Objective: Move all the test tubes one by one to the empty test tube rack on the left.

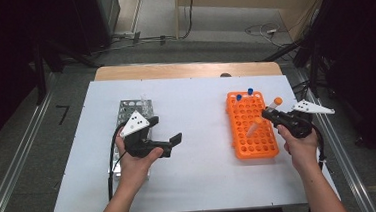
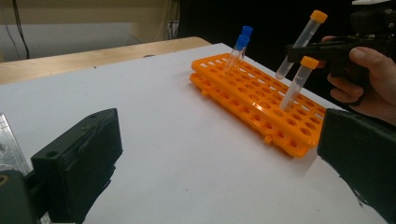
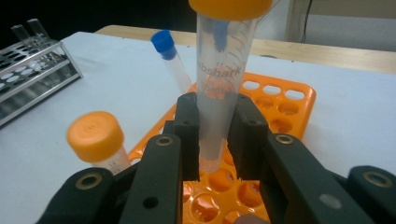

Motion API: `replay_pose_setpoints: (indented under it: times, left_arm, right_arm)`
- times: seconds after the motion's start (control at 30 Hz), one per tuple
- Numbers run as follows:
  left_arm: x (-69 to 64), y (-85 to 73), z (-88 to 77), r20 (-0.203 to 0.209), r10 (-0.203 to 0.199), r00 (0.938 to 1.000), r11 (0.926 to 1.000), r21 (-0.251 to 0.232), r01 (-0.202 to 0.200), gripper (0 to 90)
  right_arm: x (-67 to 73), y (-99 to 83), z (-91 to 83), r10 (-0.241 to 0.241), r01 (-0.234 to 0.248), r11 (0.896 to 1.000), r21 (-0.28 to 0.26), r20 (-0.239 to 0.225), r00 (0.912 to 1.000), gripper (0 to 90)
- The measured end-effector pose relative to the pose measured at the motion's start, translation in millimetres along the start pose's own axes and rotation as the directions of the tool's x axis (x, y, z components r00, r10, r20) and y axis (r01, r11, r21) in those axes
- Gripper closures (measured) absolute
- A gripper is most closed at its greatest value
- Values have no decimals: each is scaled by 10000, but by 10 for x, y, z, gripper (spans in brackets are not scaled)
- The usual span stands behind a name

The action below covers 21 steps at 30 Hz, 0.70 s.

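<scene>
The right tool (image 3: pixel 212 135) is gripping an orange-capped tube (image 3: pixel 219 79) above the orange rack (image 1: pixel 250 126), beside another orange-capped tube (image 3: pixel 100 142); the left tool (image 1: pixel 165 135) is hovering open left of it.

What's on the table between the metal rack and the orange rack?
Nothing rests there. In the high view, the white table top is bare between the metal rack and the orange rack; the open left gripper reaches out above part of that stretch.

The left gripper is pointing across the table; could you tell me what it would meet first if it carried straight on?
Probably the orange rack: the left gripper stands open and faces it across bare white table. Depth is uncertain.
</scene>
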<state>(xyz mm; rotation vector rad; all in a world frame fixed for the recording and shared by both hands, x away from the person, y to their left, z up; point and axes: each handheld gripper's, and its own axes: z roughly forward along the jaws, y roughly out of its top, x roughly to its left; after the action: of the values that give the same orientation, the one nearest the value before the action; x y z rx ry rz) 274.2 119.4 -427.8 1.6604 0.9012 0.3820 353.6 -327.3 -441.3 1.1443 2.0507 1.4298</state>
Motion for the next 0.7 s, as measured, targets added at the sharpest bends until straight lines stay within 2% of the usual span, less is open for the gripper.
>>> replay_pose_setpoints:
  times: [0.2,0.43,0.7]
  left_arm:
    - [-10,-4,11,40,26,10000,10000,39,-26,0]
    - [-19,-6,23,36,49,10000,10000,67,-49,0]
    - [-43,-6,37,110,109,9999,9999,104,-110,0]
  right_arm:
    - [83,57,0,-243,241,9996,-109,-216,9995,724]
    - [156,133,-10,-229,213,9992,-340,-456,9987,724]
    - [359,219,-10,-645,598,9968,-538,-903,9938,724]
